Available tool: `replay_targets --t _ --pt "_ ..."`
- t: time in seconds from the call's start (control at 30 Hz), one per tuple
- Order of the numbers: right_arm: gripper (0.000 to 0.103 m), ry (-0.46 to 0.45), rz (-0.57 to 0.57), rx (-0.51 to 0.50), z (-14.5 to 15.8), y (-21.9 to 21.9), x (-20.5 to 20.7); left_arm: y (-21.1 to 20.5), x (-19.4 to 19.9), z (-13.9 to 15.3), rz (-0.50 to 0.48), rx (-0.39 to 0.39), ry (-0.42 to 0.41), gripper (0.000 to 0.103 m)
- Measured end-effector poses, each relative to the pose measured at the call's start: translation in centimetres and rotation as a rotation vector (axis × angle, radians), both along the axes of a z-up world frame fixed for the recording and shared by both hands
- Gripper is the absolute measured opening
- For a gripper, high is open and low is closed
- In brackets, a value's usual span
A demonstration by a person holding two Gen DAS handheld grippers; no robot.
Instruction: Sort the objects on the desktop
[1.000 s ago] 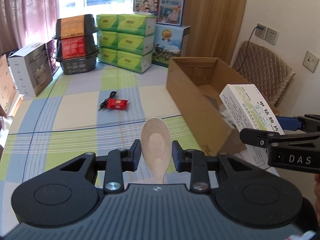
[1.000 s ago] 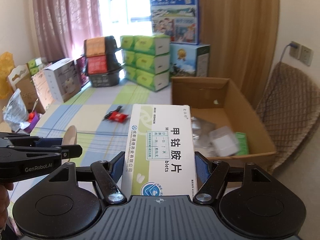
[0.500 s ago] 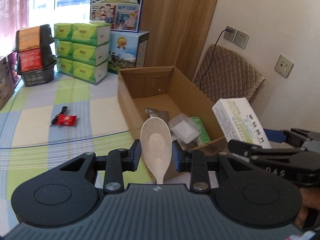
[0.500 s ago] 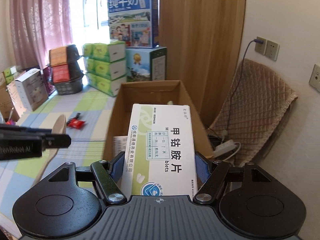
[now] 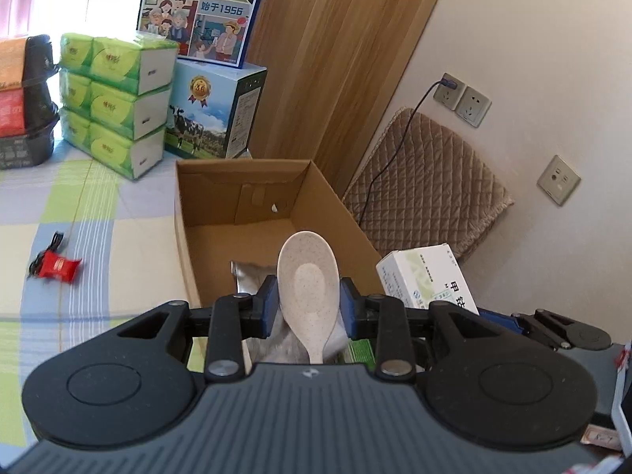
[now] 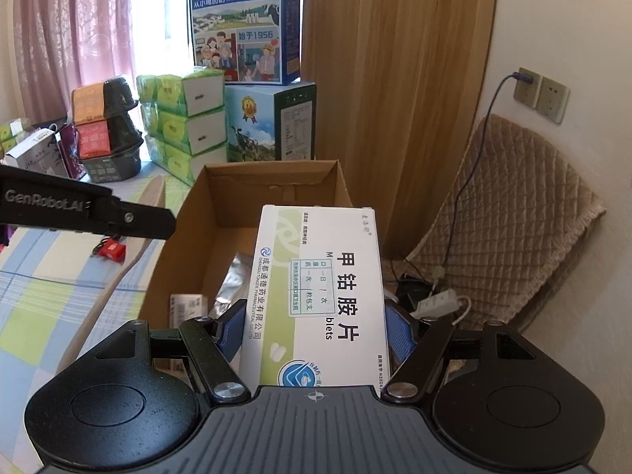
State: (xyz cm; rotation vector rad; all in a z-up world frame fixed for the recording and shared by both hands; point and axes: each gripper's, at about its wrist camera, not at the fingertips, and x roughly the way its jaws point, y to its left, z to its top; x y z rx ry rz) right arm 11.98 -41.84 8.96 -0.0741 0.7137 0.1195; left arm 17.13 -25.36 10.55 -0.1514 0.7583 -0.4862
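Note:
My left gripper (image 5: pixel 308 304) is shut on a beige speckled spoon (image 5: pixel 308 282), bowl pointing forward over the near end of an open cardboard box (image 5: pixel 252 181). My right gripper (image 6: pixel 314 328) is shut on a white and green medicine box (image 6: pixel 324 288), held above the same cardboard box (image 6: pixel 272 181). In the left wrist view the medicine box (image 5: pixel 426 276) shows at the right. In the right wrist view the spoon (image 6: pixel 130 252) and the left gripper's arm appear at the left. A silver foil pack (image 6: pixel 237 280) lies inside the carton.
A red packet (image 5: pixel 57 266) with a black cable lies on the checked tablecloth (image 5: pixel 98 256) to the left. Green tissue packs (image 5: pixel 118 102), milk cartons (image 5: pixel 213 114) and black baskets stand at the back. A quilted chair (image 6: pixel 513 217) and power strip sit right of the table.
Both grippers have swung right and forward with their loads, from over the tablecloth to above the cardboard box. The box now fills the middle of both views.

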Motion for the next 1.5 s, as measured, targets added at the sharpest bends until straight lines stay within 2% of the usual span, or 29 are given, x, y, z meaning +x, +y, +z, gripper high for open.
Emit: replay_targets --t 0.2,0.33,0.37,0.4,0.43,0.6,0.7,0.8,0.87,1.0,1.07,1.13,1.4,1.5 --pt "0.068 0.012 0.005 -0.023 -0.8 -0.4 3.1 -1.1 3.3 -1.3 0.006 0.014 -0.003 0.027" --pt "0.068 0.018 0.010 -0.025 -1.3 -0.3 4.8 -1.1 5.1 -2.3 0.025 -0.006 0.012 0.028" --pt "0.068 0.019 0.011 -0.024 -1.4 -0.2 5.2 -1.0 5.6 -2.5 0.037 -0.003 0.024 0.029" --pt "0.068 0.021 0.013 -0.021 -1.5 -0.1 5.5 -1.0 5.9 -2.6 0.047 0.004 0.032 0.038" --pt "0.068 0.025 0.015 -0.017 -1.7 0.0 5.7 -0.8 6.1 -2.7 0.049 0.004 0.034 0.039" --pt "0.068 0.037 0.027 0.012 -2.4 0.6 6.4 1.2 5.8 -3.1 0.071 0.003 0.029 0.039" --pt "0.068 0.018 0.040 0.067 -2.3 0.8 6.5 2.7 5.2 -3.1 0.091 0.013 0.024 0.039" --pt "0.080 0.002 0.038 0.116 -1.9 0.8 6.2 4.2 4.4 -3.1 0.104 0.032 0.022 0.039" --pt "0.081 -0.002 0.031 0.122 -1.7 0.8 5.8 5.3 3.7 -3.2 0.118 0.050 0.016 0.040" --pt "0.082 0.017 0.025 0.131 -1.3 0.9 4.7 7.4 2.0 -3.4 0.144 0.078 0.009 0.050" --pt "0.085 0.027 0.027 0.133 -1.0 1.1 3.9 8.5 1.0 -3.5 0.153 0.081 0.011 0.051" --pt "0.093 0.030 0.034 0.134 -0.8 1.5 3.0 9.6 0.0 -3.5 0.160 0.093 0.007 0.055" --pt "0.101 0.001 0.146 0.145 0.7 6.0 -1.2 15.7 -4.1 -3.2 0.233 0.136 -0.021 0.084" --pt "0.101 0.003 0.212 0.162 1.4 8.7 -1.9 18.4 -5.2 -3.2 0.273 0.167 -0.023 0.089"
